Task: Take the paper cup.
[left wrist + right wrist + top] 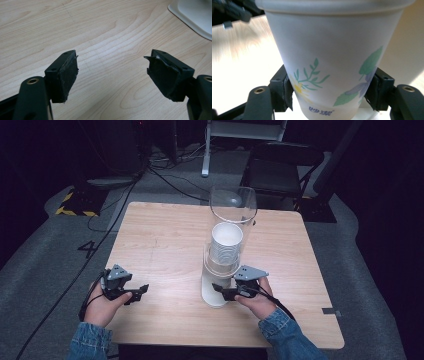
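Observation:
A clear tube point(233, 205) stands upright on the wooden table point(165, 245) with a stack of white paper cups point(226, 245) inside it. The lowest paper cup point(212, 285) sticks out below the tube. It carries a leaf and flower print point(332, 50). My right gripper point(220, 292) point(329, 90) is shut on this cup, one pad pressed against each side near its bottom. At the table's front left my left gripper point(140, 292) point(112, 67) is open over bare wood, with nothing between its jaws.
A white base point(195, 15) of the cup holder lies to the right of my left gripper. Beyond the table's far edge stand a black folding chair point(280, 165) and a white stand point(240, 130). Cables point(120, 200) run over the grey floor.

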Demonstrator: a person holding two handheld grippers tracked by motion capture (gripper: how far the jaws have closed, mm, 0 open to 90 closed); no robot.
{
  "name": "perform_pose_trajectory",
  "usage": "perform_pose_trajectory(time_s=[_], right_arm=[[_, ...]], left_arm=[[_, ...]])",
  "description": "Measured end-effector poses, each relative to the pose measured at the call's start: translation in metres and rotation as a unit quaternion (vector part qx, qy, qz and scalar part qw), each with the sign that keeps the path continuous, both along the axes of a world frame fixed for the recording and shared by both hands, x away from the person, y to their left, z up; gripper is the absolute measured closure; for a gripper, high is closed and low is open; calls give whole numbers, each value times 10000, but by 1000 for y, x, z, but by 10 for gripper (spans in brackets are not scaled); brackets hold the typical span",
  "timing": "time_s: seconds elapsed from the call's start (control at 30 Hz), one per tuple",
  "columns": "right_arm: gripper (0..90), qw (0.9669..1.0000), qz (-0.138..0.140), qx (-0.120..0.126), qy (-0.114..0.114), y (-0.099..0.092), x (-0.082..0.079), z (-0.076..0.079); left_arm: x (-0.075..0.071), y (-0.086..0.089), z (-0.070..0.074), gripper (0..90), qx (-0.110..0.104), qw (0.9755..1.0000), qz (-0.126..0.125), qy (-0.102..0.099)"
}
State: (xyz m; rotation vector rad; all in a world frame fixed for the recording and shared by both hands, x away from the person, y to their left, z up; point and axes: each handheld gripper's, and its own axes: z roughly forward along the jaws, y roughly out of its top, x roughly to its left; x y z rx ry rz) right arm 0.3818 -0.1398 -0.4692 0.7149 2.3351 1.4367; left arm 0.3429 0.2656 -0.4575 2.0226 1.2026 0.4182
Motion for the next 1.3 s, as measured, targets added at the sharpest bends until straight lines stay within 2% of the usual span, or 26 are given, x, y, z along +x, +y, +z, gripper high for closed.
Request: perform_pose_trajectory(time_s=[0.1, 0.23, 0.57, 0.67, 0.9, 1.07, 1.3], right_arm=[[341, 9999, 27, -45, 134, -1, -2, -3], [341, 9994, -20, -293, 194, -3, -6, -6], [341, 9986, -196, -410, 271, -15, -12, -7], [341, 9982, -289, -447, 265, -20, -14, -6], [340, 9961, -647, -524, 307, -39, -14, -3], [340, 9949, -849, -449, 297, -52, -13, 2], [338, 9923, -1207, -144, 223, -71, -7, 10]], left_arm=[[3, -3, 0, 241, 1, 10000, -52, 17], [8, -9, 0, 240, 9, 9999, -148, 14], [19, -21, -3, 236, 39, 9995, -321, 47], [22, -25, -4, 234, 10, 9993, -363, 95], [30, -33, -3, 232, 45, 9989, -464, 69], [33, -37, -4, 228, 43, 9987, -507, 88], [33, -36, -5, 222, 61, 9987, -493, 94]])
